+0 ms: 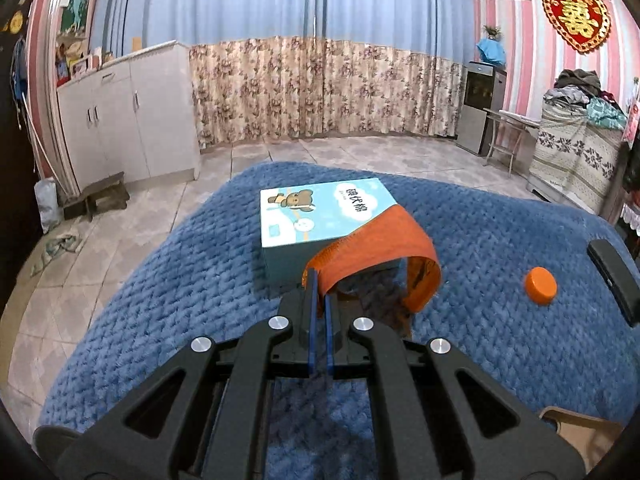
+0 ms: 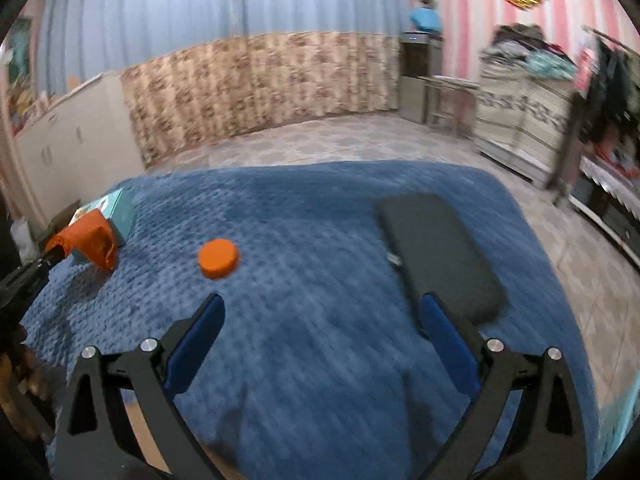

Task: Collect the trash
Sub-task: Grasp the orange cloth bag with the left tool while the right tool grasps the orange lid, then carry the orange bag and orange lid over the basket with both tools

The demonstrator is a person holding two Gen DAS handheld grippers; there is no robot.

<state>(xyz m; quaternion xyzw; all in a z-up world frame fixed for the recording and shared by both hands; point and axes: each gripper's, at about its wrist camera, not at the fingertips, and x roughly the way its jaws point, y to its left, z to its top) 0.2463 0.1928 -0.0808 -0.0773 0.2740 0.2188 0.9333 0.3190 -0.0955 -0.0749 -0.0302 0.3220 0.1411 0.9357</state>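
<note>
Collecting trash, pick-up stage. My left gripper (image 1: pixel 319 292) is clamped on an orange wrapper (image 1: pixel 380 248), lifted just above the blue blanket (image 1: pixel 160 280) in front of a tissue box (image 1: pixel 320 216). My right gripper (image 2: pixel 320 312) stands with jaws apart, empty, short of the orange bottle cap (image 2: pixel 218 258); I judge the cap comes next, needing a shift leftward. Beside it lies a dark flat case (image 2: pixel 436 256), blurred. No bin is visible.

Box (image 1: pixel 328 220) sits mid-blanket (image 1: pixel 160 280); wrapper (image 1: pixel 380 248) just in front, over its near corner; cap (image 1: pixel 541 285) to the right, then case (image 2: pixel 436 252) further right
</note>
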